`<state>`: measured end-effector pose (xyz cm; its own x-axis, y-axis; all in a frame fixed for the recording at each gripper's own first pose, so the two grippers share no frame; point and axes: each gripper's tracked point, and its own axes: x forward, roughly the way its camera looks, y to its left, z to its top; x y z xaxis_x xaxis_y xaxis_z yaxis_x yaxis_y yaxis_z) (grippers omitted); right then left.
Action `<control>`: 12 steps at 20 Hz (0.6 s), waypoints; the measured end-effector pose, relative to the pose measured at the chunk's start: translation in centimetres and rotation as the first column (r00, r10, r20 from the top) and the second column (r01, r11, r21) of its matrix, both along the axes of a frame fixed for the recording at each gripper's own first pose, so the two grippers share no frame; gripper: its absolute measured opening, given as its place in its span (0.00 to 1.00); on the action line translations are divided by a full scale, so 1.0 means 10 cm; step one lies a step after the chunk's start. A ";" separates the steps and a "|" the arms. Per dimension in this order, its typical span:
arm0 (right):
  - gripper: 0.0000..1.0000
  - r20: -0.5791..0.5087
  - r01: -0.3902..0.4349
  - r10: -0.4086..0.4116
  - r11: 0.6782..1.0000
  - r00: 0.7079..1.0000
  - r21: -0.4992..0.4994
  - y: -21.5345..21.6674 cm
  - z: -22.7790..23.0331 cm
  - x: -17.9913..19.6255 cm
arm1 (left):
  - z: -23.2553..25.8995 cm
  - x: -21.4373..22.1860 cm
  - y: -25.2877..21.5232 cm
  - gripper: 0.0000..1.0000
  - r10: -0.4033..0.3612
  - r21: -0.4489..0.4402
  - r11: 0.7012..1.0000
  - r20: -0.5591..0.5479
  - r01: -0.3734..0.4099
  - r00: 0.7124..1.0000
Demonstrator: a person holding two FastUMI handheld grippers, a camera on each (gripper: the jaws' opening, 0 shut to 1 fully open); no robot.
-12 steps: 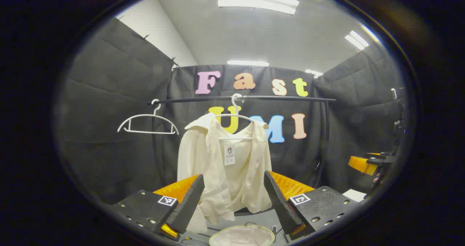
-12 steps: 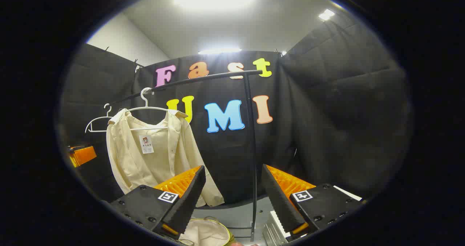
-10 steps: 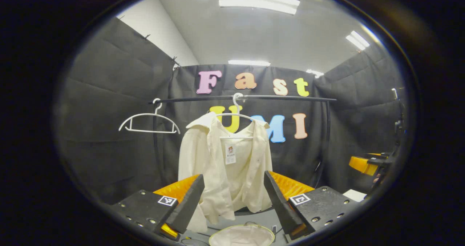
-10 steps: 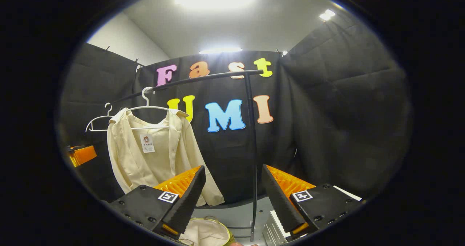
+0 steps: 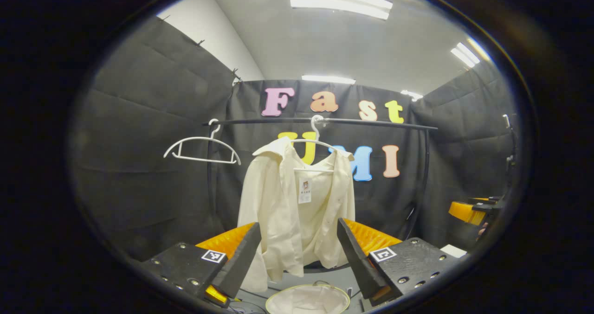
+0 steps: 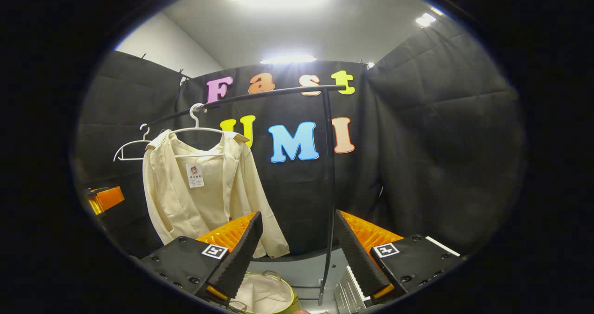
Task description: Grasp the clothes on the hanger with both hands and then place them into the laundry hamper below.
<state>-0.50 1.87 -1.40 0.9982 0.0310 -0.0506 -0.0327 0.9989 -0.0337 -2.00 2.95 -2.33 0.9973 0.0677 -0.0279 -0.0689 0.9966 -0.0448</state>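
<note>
We see the cream shirt on its white hanger above the laundry hamper, with both grippers' jaws apart, holding nothing.

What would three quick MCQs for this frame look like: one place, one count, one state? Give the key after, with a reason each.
1. Where is the laundry hamper?
A. on the rail
B. on the floor below the shirt
C. between a gripper's fingers

2. How many hangers are on the rail?
A. one
B. two
C. four

3. What state is the left gripper in?
A. open, holding nothing
B. shut on the shirt
C. shut on a hanger

Key: B, the hamper's rim sits under the cream shirt. B, an empty hanger hangs beside the shirt's hanger. A, its fingers stand wide apart, the shirt farther off; the right gripper is open too.
</note>
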 end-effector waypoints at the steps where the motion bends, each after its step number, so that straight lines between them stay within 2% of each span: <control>1: 0.98 -0.012 -0.002 0.002 1.000 1.000 0.000 0.03 -0.02 0.00 | -0.05 -0.01 0.05 0.98 0.005 -0.005 1.000 -0.008 -0.005 1.000; 5: 0.97 -0.034 -0.016 0.016 1.000 0.999 0.010 0.21 0.01 0.07 | -0.10 -0.03 0.24 0.98 0.023 -0.023 0.999 -0.027 -0.023 0.999; 12: 0.98 0.012 -0.040 0.041 0.999 0.999 -0.008 0.34 0.23 0.14 | 0.12 0.13 0.36 0.98 0.046 -0.013 0.999 0.010 -0.046 0.999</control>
<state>0.86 5.31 0.91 0.9967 0.0710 -0.0384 -0.0727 0.9965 -0.0424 -0.69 6.59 -1.11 0.9934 0.1130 -0.0188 -0.1139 0.9918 -0.0581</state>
